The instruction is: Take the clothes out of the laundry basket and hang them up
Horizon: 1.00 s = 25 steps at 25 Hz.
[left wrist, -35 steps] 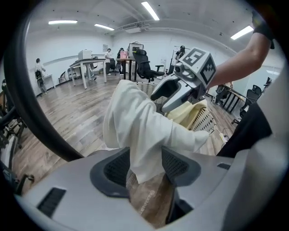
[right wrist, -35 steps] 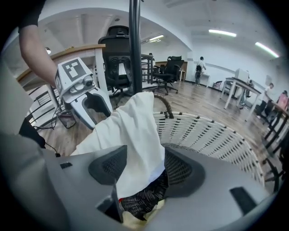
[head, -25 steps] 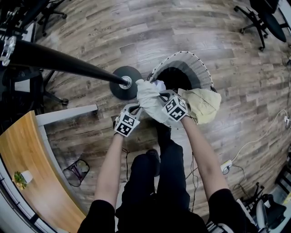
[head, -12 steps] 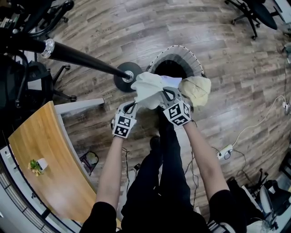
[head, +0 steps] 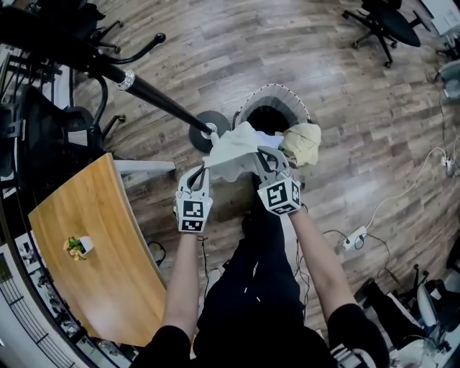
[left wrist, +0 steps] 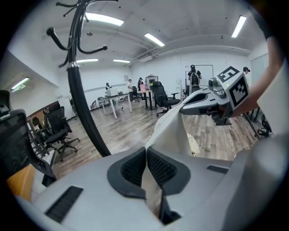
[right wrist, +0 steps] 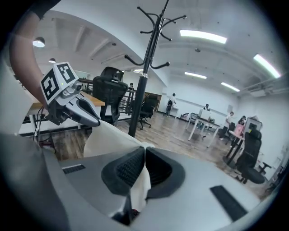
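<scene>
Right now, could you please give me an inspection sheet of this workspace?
Surface: wooden plank floor.
Job's things: white garment stretched between both grippers above the laundry basket; yellowish garment draped over the basket's rim; coat stand beside the basket.
Clutter: small potted plant on the wooden desk.
Grippers: left gripper and right gripper, jaws of each shut on the white garment.
Cables: power strip with its cable on the floor at the person's right.
Surroundings: office chair; people at distant desks.
</scene>
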### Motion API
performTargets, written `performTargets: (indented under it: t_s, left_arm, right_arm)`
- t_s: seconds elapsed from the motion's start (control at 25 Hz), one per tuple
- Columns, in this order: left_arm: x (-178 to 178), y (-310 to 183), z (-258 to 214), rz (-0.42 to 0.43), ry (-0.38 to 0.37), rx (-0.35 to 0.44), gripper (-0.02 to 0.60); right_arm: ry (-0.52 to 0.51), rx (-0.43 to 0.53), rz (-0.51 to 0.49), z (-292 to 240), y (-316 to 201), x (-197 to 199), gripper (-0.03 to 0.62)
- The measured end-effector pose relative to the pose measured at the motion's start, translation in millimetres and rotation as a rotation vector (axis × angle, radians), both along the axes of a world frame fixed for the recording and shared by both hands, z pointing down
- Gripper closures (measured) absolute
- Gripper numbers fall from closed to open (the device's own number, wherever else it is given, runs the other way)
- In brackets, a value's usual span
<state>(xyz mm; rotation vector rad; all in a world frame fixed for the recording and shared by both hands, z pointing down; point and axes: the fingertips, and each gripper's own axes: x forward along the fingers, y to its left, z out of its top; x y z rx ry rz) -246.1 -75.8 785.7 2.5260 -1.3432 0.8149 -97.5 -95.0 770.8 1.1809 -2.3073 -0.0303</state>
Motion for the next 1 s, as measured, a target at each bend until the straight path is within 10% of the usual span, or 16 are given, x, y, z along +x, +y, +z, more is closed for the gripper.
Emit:
performTargets:
  t_s: [0.52, 0.8, 1.0]
  left_arm:
    - [-27, 79, -148, -0.019, 0.094, 0.100, 0.551]
    - [-13, 136, -147, 0.197, 0.254, -0.121, 0.548]
    - [-49, 144, -152, 0.142, 0.233, -0.148, 0.546]
  right_arm:
    - [0.004, 0.185, -0.076, -186, 35, -53, 0.577]
    - [-0.054, 0.204, -0.301, -250, 67, -104, 0.579]
    - [-0.088, 0.189, -0.380, -263, 73, -121, 0.579]
